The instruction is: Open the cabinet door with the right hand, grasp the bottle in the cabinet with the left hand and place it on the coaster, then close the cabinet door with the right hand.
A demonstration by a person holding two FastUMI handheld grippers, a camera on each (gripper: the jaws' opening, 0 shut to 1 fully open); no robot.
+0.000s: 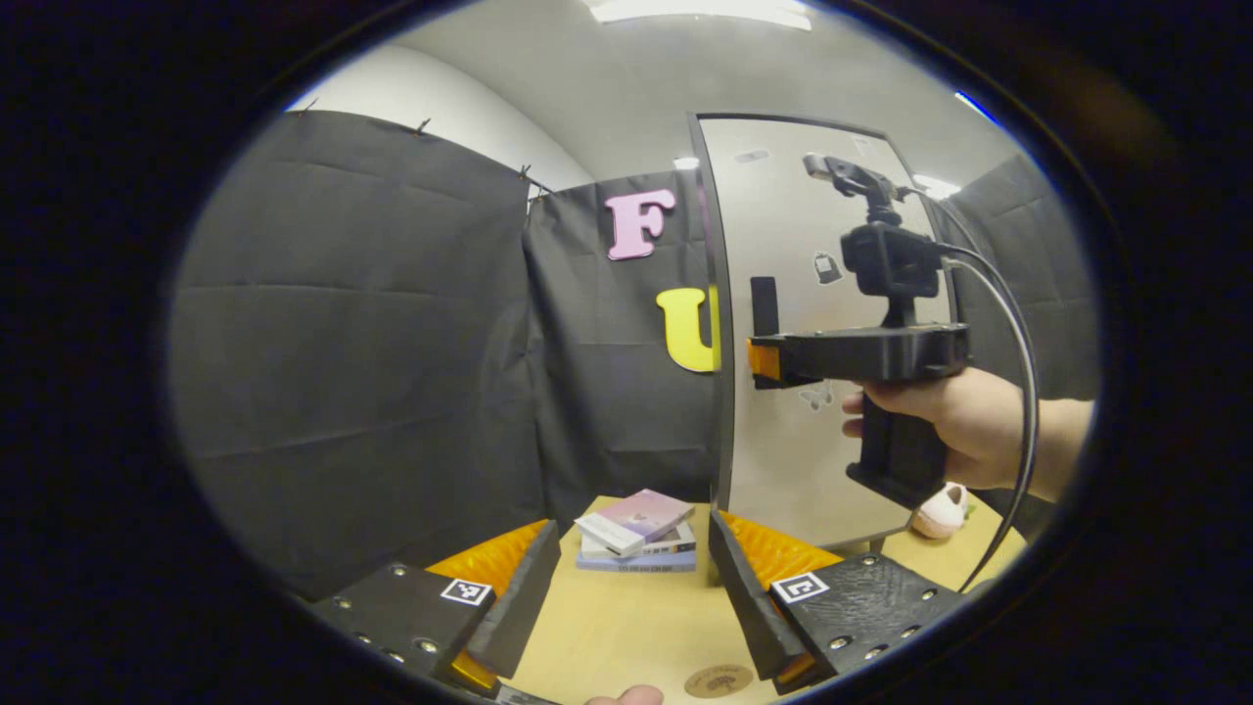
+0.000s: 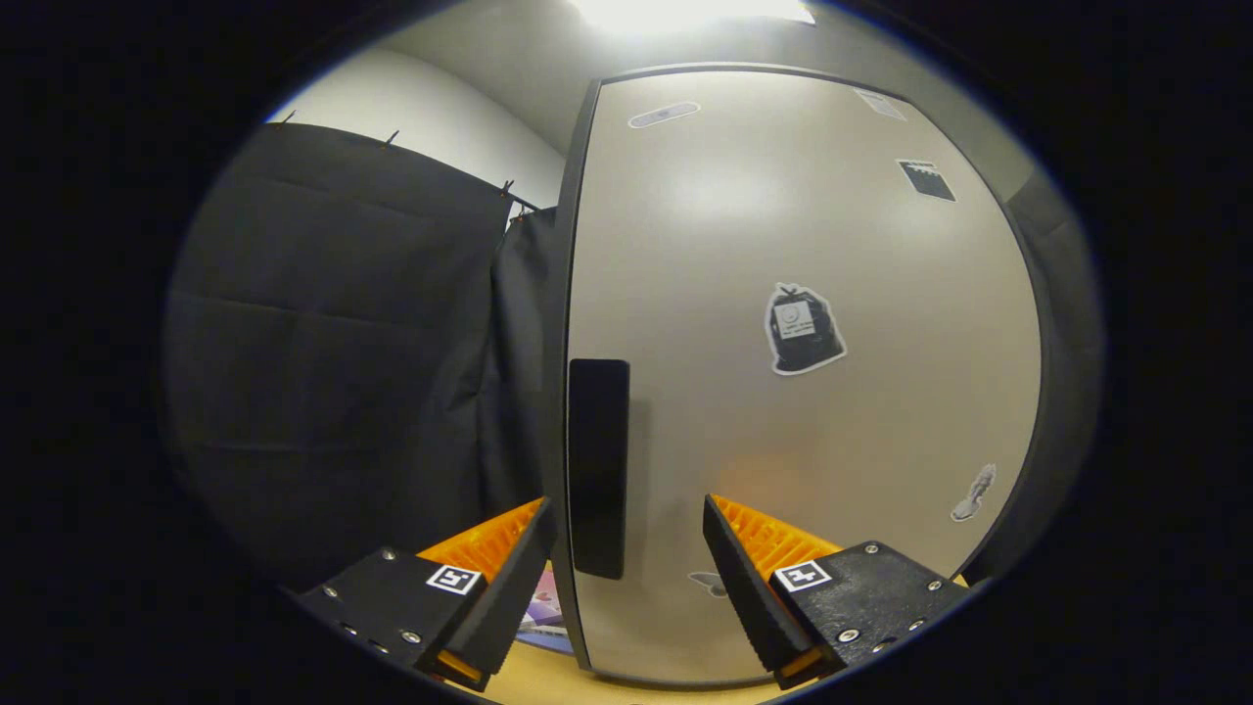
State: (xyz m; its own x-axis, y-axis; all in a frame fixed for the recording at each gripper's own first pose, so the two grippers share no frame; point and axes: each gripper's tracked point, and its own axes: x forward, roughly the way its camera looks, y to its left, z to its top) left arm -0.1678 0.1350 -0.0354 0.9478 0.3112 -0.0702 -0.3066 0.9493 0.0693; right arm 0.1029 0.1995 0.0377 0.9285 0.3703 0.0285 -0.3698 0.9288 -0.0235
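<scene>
Pale cabinet door (image 2: 783, 392), shut, stickered

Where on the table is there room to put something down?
The table is bare between the stack of books and the round coaster near the front edge. It is crowded on the right, where the cabinet door, the right gripper and a small pink toy sit close together.

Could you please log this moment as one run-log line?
stage: door approach | right gripper: open, at handle | cabinet door: closed | left gripper: open, empty
</scene>
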